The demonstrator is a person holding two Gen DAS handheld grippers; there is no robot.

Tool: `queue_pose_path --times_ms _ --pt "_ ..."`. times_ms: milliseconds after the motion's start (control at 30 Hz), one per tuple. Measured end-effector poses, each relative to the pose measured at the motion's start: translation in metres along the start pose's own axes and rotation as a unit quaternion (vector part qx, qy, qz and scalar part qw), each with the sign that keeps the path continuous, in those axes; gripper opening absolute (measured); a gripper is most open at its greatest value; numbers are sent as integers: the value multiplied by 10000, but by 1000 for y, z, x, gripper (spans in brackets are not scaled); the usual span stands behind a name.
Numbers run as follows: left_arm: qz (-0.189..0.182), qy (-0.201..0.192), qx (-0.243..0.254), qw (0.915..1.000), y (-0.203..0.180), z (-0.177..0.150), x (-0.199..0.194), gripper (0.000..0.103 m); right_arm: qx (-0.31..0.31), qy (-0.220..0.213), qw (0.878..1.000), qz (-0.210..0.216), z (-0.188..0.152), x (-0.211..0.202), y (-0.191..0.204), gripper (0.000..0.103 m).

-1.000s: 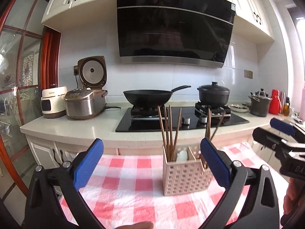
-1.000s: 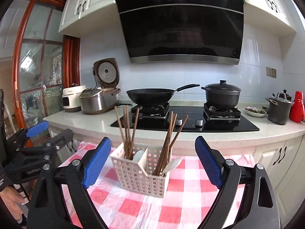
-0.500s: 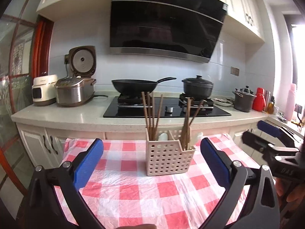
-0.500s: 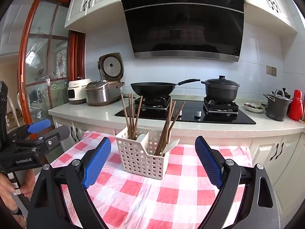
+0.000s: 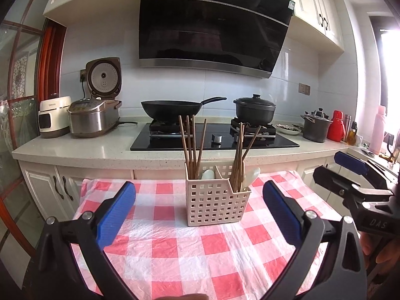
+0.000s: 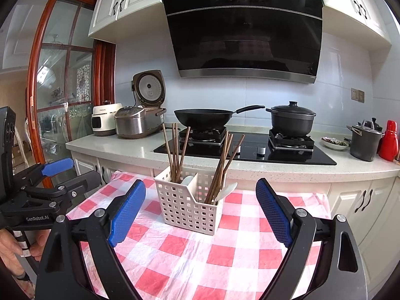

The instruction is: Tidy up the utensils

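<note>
A white perforated utensil holder stands on the red-checked tablecloth. Its two compartments hold brown chopsticks and white spoons. My left gripper is open and empty, held back from the holder. My right gripper is open and empty, also short of the holder. Each gripper shows at the edge of the other's view, the right one in the left wrist view and the left one in the right wrist view.
Behind the table runs a counter with a rice cooker, a white appliance, a black wok and a lidded pot on the hob, a grey pot and a red flask.
Both grippers have pulled back and steadied. The holder now sits centred between the left fingers and lower in the right wrist view. Both stay open and empty.
</note>
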State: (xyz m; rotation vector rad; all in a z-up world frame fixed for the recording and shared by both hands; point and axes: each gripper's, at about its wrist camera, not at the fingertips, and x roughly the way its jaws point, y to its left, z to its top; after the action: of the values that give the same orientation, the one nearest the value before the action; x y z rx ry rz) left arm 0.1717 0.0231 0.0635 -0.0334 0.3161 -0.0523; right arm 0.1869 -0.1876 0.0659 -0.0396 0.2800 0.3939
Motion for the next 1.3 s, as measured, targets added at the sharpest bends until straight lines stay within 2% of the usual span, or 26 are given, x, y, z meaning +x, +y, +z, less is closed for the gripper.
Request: queue_pose_path --times_ms 1300 --pt "9 18 67 10000 0 -2 -2 98 1 22 10000 -18 -2 -1 -2 84"
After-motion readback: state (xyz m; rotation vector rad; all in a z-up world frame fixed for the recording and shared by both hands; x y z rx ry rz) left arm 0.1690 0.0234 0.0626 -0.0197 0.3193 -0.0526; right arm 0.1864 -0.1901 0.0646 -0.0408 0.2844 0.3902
